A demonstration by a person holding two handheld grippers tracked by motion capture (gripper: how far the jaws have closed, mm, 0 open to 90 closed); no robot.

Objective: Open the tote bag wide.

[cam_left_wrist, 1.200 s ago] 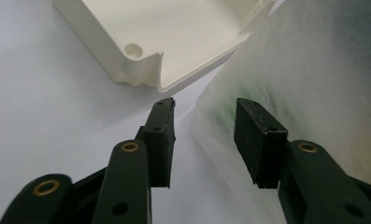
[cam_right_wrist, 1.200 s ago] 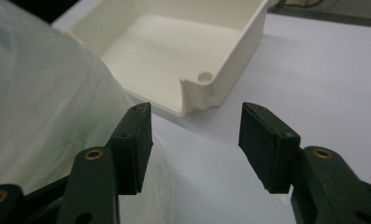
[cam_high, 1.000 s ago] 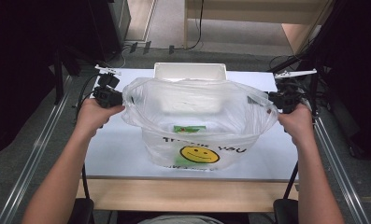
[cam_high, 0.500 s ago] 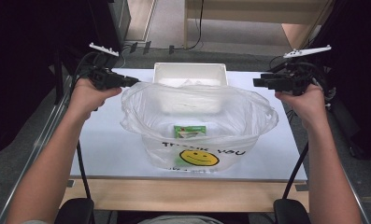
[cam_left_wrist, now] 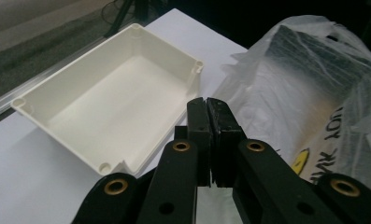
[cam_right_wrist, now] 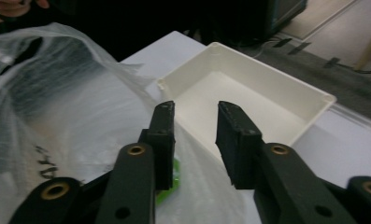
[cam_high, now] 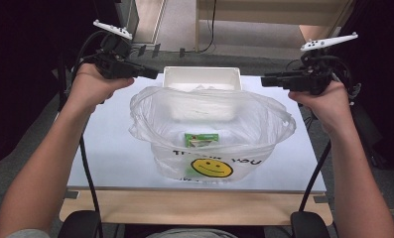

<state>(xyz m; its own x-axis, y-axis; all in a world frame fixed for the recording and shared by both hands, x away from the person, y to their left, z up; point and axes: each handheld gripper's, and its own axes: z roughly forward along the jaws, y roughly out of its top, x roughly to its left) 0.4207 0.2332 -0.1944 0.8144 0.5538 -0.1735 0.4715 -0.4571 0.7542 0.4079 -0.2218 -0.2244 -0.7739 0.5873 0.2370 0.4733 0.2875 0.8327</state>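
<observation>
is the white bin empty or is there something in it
Empty. The left gripper view shows the bin's bare white floor, wall to wall; the green packet lies in the bag instead.

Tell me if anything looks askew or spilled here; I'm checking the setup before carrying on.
Nothing stands out. The plastic bag stands open on the white table with a green packet inside, and the white bin sits upright behind it, unspilled.

One plastic bag [cam_high: 212, 126], standing open, below and between both sets of fingertips. One smiley face [cam_high: 212, 167] printed on bag front. One green packet [cam_high: 201, 140] inside bag. One white tub [cam_high: 202, 79], beyond bag, level with fingertips. Two grippers: left gripper [cam_high: 152, 75], right gripper [cam_high: 265, 81]. Two forearms. One table [cam_high: 105, 153].
</observation>
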